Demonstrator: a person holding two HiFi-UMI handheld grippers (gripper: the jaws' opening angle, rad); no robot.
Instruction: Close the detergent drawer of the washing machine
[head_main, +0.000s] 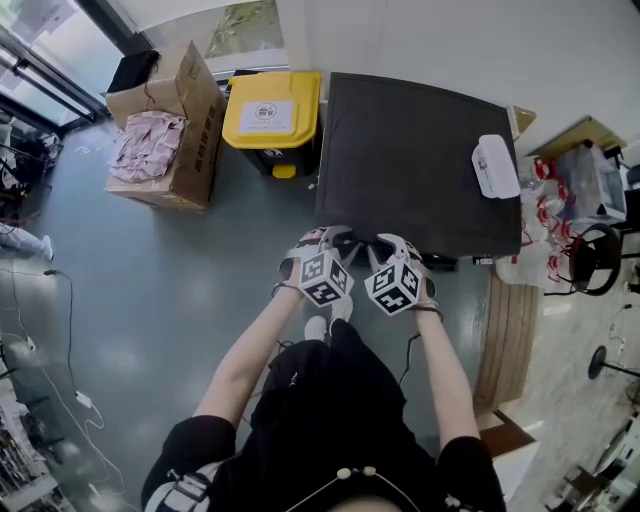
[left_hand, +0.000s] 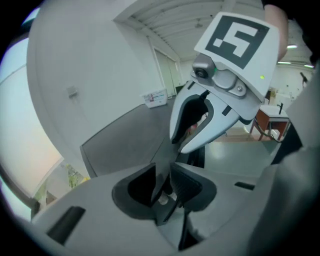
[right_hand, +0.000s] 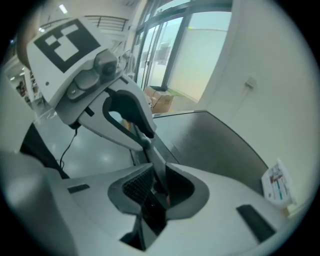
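The detergent drawer is not to be made out in any view. It probably sits on the front of the dark grey, flat-topped washing machine (head_main: 420, 160), under the edge where both grippers hang. The left gripper (left_hand: 162, 172) and the right gripper (right_hand: 157, 177) are side by side, each with its jaws only a narrow slit apart and nothing between them.

In my judgement, a blind push could land on the panel beside the drawer. Two tools so near each other could also knock together and push the drawer crooked, so that it jams.

The white flat pack (head_main: 495, 165) lies on the machine's top. The yellow-lidded bin (head_main: 272, 110) is shut, so its contents are hidden. The open brown cardboard box (head_main: 190, 95) holds crumpled pink cloth (head_main: 145, 145).
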